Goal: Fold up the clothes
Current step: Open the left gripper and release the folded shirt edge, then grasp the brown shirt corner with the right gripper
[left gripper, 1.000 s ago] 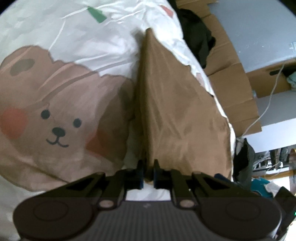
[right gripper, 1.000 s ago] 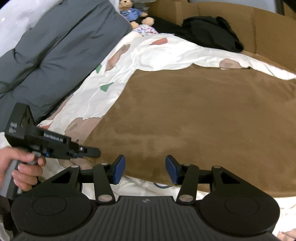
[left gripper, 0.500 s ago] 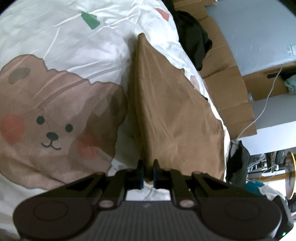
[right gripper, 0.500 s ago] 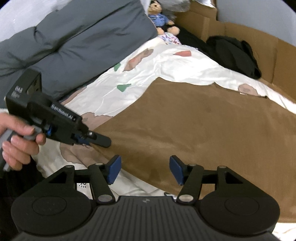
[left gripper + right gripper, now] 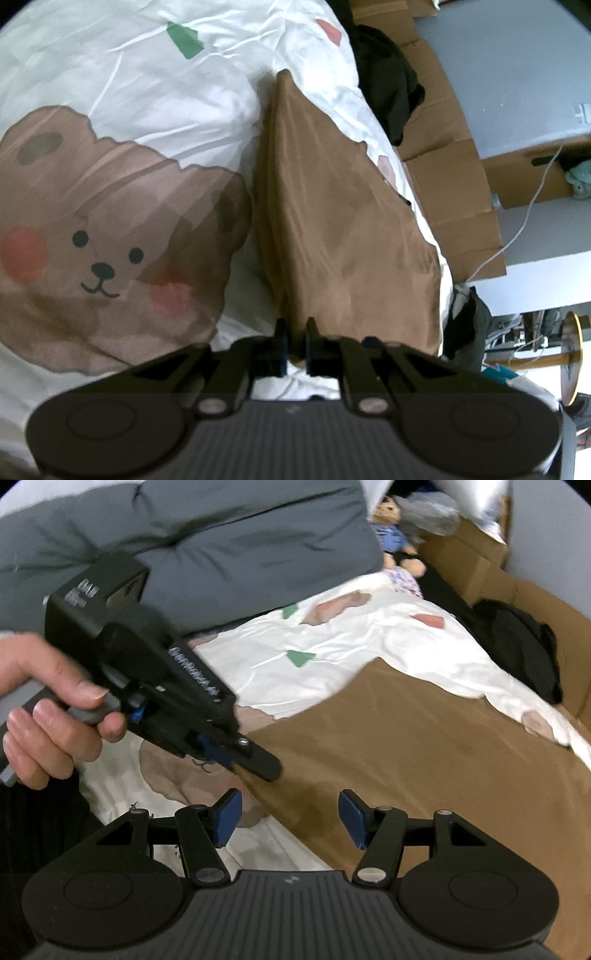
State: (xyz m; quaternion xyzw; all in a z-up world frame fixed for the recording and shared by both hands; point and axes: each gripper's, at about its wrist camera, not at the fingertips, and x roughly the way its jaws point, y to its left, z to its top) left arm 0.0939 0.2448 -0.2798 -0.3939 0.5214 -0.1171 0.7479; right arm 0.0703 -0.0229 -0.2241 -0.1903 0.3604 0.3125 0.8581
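We see the left gripper (image 5: 295, 341) clamped on a corner of the brown garment (image 5: 343, 229), its two fingers pressed close together with the cloth pinched between them. In the right wrist view the same left gripper (image 5: 255, 762) shows up from the side, held by a person's hand (image 5: 48, 716), its tip biting the near-left corner of the brown garment (image 5: 424, 760) and lifting that corner off the bedsheet (image 5: 354, 642). The right gripper (image 5: 290, 821) hangs over the garment's near edge with its blue pads (image 5: 229, 819) spread wide apart, nothing between them. The garment lies spread across the white bedsheet (image 5: 110, 85), just right of the printed bear face (image 5: 99, 240); the rest of the cloth lies flat on the sheet. A grey duvet (image 5: 229, 535) is bunched past the sheet's far-left side, with a stuffed doll (image 5: 395, 535) beside it. Dark clothing (image 5: 517, 646) sits against the cardboard (image 5: 491, 572) along the sheet's far-right edge.
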